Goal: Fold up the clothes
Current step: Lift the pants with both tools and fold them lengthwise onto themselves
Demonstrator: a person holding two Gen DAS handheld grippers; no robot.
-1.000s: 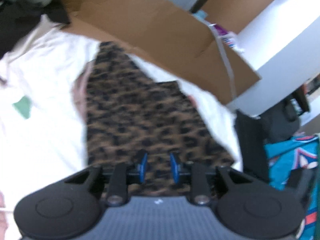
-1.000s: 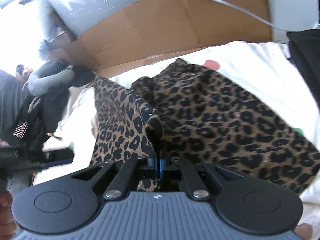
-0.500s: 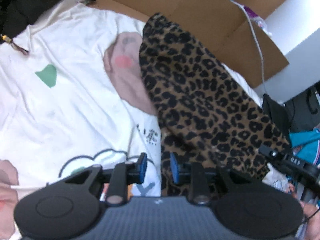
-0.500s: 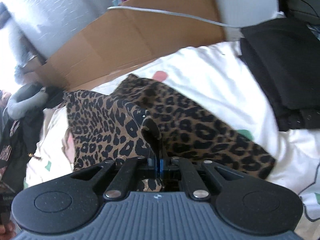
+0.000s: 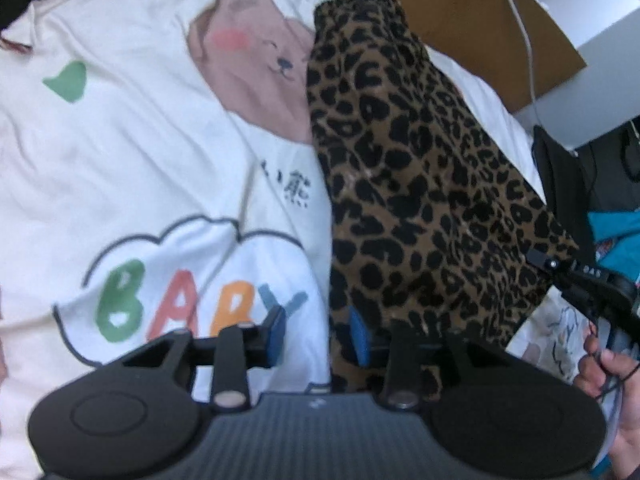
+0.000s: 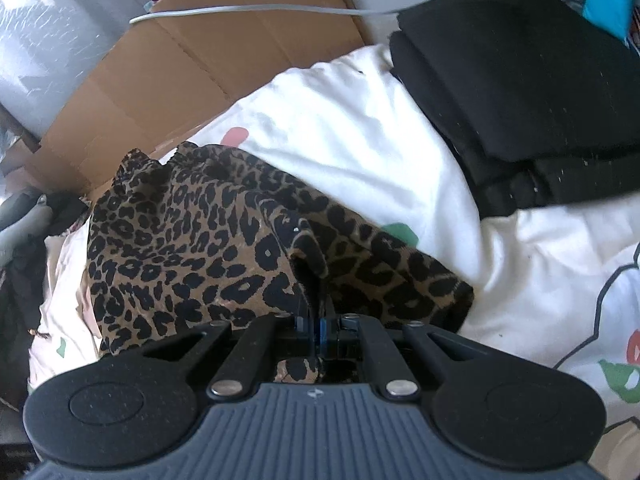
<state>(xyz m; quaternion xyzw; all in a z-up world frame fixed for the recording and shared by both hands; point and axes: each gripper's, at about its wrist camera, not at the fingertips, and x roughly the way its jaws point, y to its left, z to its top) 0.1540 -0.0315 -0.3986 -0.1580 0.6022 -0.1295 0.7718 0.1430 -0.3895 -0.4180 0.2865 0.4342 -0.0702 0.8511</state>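
Observation:
A leopard-print garment [image 5: 420,184] lies in a long folded strip on a white cartoon-print bed sheet [image 5: 120,140]. My left gripper [image 5: 317,336] is open at the strip's near left edge, and its right pad [image 5: 358,340] overlaps the fabric. In the right wrist view, my right gripper [image 6: 316,324] is shut on a raised fold of the leopard-print garment [image 6: 180,240], which drapes away to the left. The left wrist view shows the right gripper [image 5: 580,280] pinching the garment's right corner, with a hand [image 5: 600,364] behind it.
A stack of folded black clothes [image 6: 520,80] sits on the bed sheet [image 6: 360,140] to the right of the garment. Flattened cardboard [image 6: 200,60] with a white cable [image 6: 260,10] lines the far edge. Dark and grey clothing [image 6: 24,220] is piled at the left.
The left gripper has pulled back to the garment's near left edge and stayed open. The right gripper, still shut on the fold, has carried the fabric right, toward the black stack.

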